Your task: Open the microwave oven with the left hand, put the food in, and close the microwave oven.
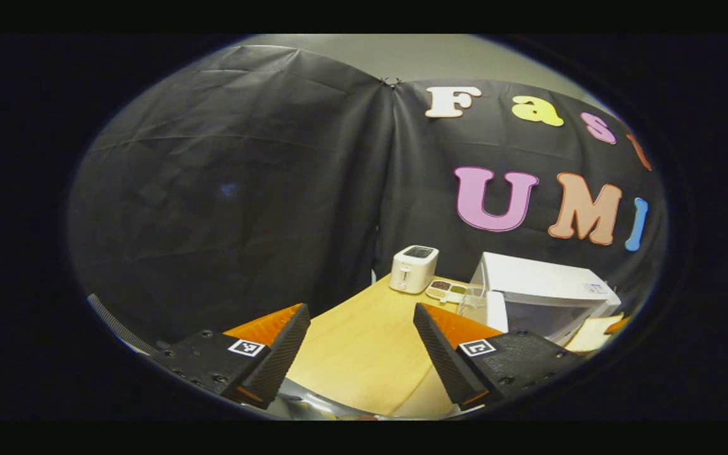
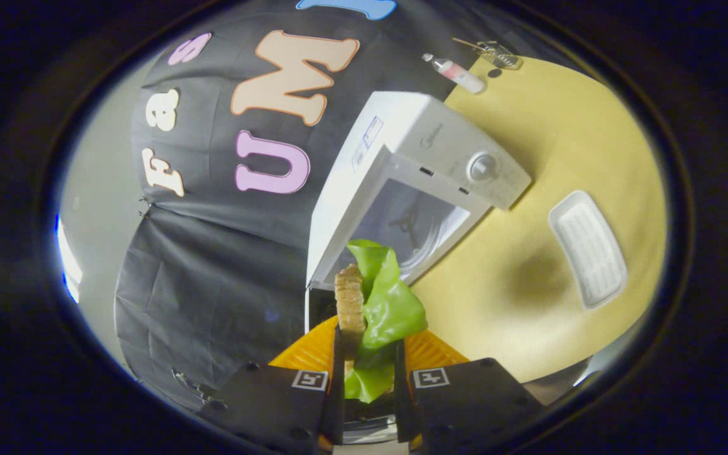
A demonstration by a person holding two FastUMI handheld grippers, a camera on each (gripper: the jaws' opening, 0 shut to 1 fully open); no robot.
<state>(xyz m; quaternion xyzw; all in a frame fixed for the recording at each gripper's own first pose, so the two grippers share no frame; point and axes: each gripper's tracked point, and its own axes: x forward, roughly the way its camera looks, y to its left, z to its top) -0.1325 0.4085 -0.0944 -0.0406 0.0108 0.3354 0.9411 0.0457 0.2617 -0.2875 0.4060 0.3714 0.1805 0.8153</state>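
The white microwave (image 1: 541, 278) stands on the wooden table (image 1: 364, 347) at the right of the left gripper view, its door (image 1: 489, 308) swung open. My left gripper (image 1: 361, 309) hangs open and empty above the table, well short of the oven. In the right gripper view the microwave (image 2: 414, 136) appears tilted, and its open cavity (image 2: 408, 227) with the turntable hub faces me. My right gripper (image 2: 369, 347) is shut on the food (image 2: 376, 303), a slice of bread with a green lettuce leaf, held just before the oven's opening.
A white toaster (image 1: 413, 268) and a small dish of condiments (image 1: 446, 291) stand left of the microwave. A white ridged tray (image 2: 588, 249) lies on the table (image 2: 528, 297) in front of the oven's dial side. A small bottle (image 2: 455, 72) and a wire utensil (image 2: 497, 54) lie farther off.
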